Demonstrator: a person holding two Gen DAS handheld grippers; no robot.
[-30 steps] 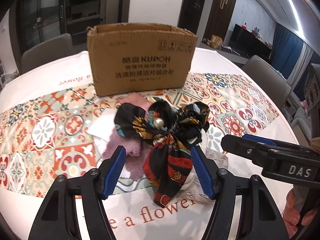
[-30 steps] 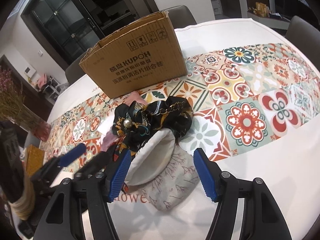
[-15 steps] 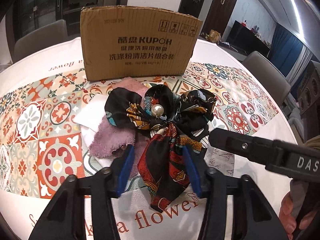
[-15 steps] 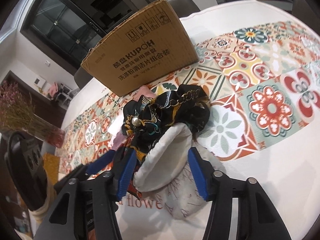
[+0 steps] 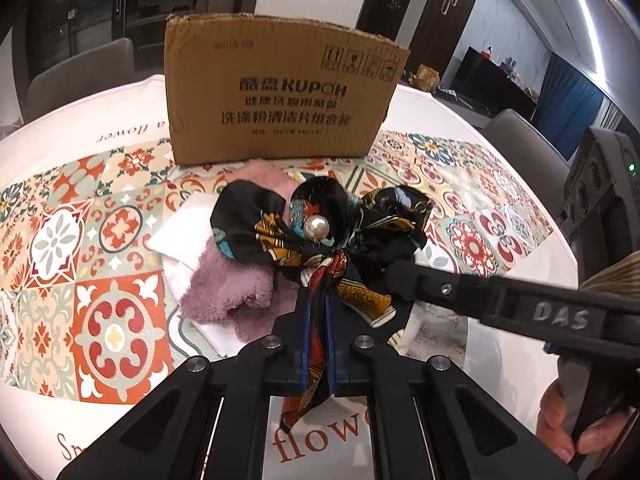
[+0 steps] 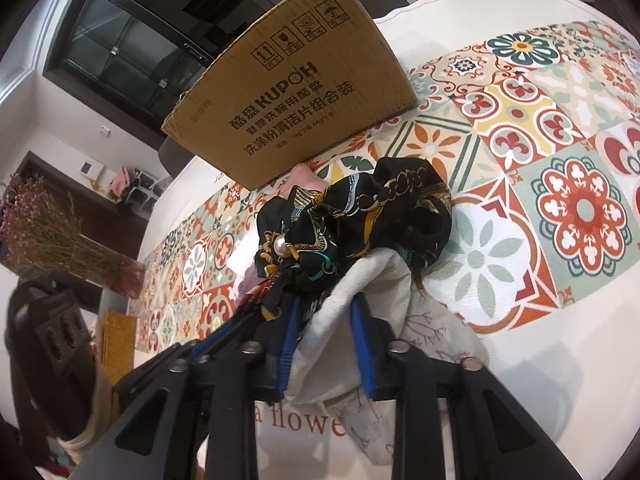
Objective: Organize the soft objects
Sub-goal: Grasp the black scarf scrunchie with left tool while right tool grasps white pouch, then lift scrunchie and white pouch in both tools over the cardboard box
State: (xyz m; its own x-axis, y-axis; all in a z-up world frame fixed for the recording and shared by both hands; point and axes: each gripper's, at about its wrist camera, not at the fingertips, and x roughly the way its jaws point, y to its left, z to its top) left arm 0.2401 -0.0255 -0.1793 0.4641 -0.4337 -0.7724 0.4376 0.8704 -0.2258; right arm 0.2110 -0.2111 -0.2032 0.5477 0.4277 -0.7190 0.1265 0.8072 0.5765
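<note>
A black patterned scarf bow with a pearl lies on a pile of soft things on the table. My left gripper is shut on the bow's hanging tail. My right gripper is shut on the rim of a white printed fabric pouch, which lies under the bow; the right gripper's finger shows in the left wrist view. A purple fluffy towel and a white cloth lie to the left of the bow.
An open cardboard box stands just behind the pile. The round table carries a tiled patterned cloth. Dried flowers in a vase stand at the table's left. Chairs surround the table.
Both grippers moved forward onto the pile and closed: the left on the bow's tail, the right on the white pouch's rim.
</note>
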